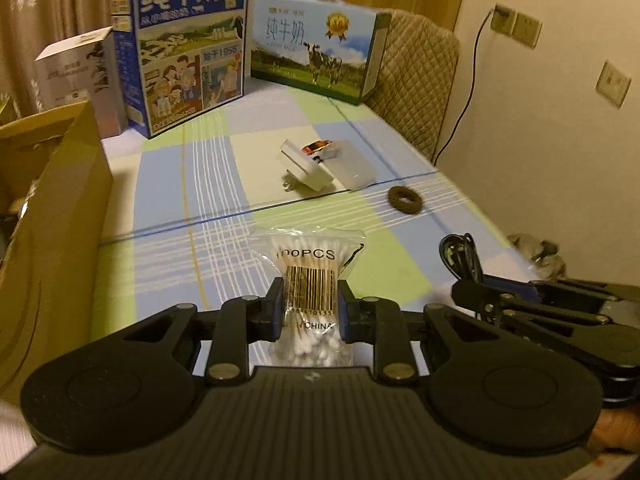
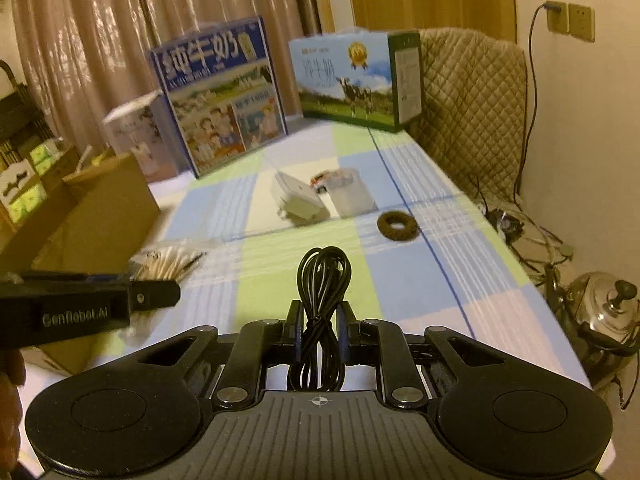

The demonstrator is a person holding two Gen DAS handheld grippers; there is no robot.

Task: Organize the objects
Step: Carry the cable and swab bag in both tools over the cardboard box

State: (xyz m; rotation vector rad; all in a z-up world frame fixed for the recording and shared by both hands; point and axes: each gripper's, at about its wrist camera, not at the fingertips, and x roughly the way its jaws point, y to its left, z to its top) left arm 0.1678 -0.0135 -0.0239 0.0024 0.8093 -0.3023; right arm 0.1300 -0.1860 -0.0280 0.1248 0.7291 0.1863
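My left gripper (image 1: 310, 292) is shut on a clear bag of cotton swabs (image 1: 310, 276) and holds it above the checked tablecloth (image 1: 172, 200). My right gripper (image 2: 320, 316) is shut on a coiled black cable (image 2: 322, 280); it also shows at the right of the left wrist view (image 1: 460, 256). Further along the table lie a white plug adapter (image 1: 304, 168), a clear plastic box (image 1: 352, 164) with a small red-topped packet (image 1: 318, 146) behind it, and a brown hair ring (image 1: 405, 199). An open cardboard box (image 1: 56, 208) stands at the table's left.
Two milk cartons (image 1: 188, 48) (image 1: 316, 48) and a white box (image 1: 76, 76) stand at the far end. A quilted chair (image 2: 472, 112) is at the right, by the wall. A metal kettle (image 2: 600, 312) and cables lie on the floor at the right.
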